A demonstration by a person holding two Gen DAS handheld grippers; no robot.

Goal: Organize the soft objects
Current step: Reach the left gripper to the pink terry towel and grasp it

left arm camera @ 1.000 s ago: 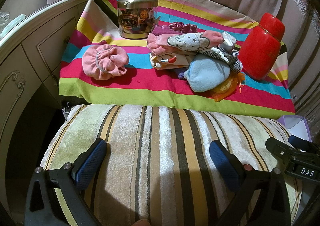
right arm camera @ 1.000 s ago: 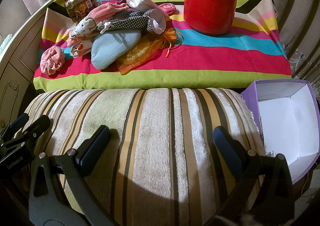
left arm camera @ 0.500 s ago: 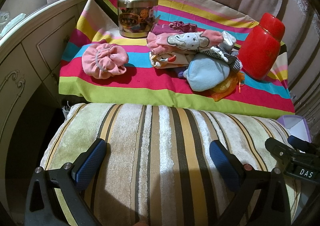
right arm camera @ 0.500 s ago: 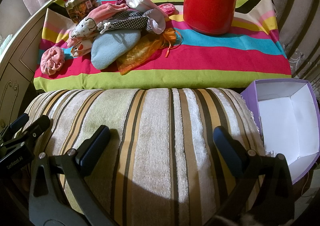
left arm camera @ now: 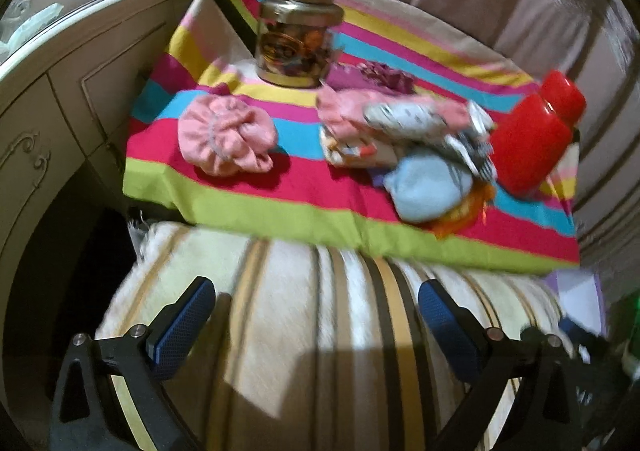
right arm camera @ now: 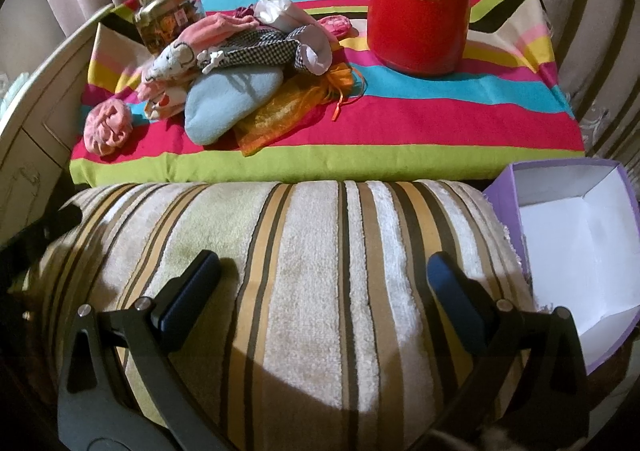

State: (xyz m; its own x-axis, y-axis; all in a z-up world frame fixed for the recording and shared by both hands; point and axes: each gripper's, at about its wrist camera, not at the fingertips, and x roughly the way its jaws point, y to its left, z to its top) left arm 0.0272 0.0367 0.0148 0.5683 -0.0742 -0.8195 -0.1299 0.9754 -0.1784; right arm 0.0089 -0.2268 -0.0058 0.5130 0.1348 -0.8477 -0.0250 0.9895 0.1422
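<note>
A pile of soft things (left arm camera: 416, 139) (right arm camera: 248, 63) lies on the striped cloth: a light blue pouch (left arm camera: 428, 187) (right arm camera: 228, 103), a checked piece, a pink garment and an orange mesh bag (right arm camera: 288, 111). A pink scrunched cloth (left arm camera: 226, 139) (right arm camera: 108, 127) lies apart to the left. My left gripper (left arm camera: 316, 319) is open and empty over the striped cushion (left arm camera: 320, 311). My right gripper (right arm camera: 324, 287) is open and empty over the same cushion (right arm camera: 312, 251). An open purple box (right arm camera: 576, 251) stands at the cushion's right.
A red jar (left arm camera: 532, 139) (right arm camera: 420, 7) stands at the right of the cloth (right arm camera: 440, 119). A gold-lidded glass jar (left arm camera: 296, 35) (right arm camera: 168, 19) stands at the back left. A cream cabinet (left arm camera: 60, 99) is on the left. Curtains hang behind.
Both grippers have moved forward and a little left toward the cloth. The left wrist view is now blurred by motion. Nothing on the cloth has moved.
</note>
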